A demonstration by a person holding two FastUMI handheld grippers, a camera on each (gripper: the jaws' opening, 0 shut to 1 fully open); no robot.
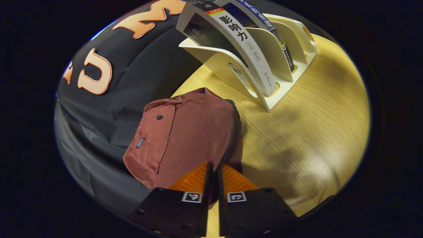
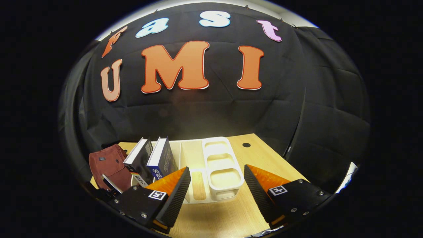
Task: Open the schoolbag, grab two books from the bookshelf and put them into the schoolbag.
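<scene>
A maroon schoolbag lies at the table's left edge against the black cloth, its dark zipper running down its right side. My left gripper is pinched together at the bag's near end by the zipper, with maroon fabric showing in the thin gap. A white bookshelf stands beyond the bag and holds a white-spined book and a dark blue book, both leaning. In the right gripper view, my right gripper hangs open just in front of the bookshelf, the two books and the schoolbag to its left.
The light wooden table has bare room to the right of the bag and in front of the shelf. A small round hole sits in the tabletop behind the shelf. Black cloth walls close in the back and sides.
</scene>
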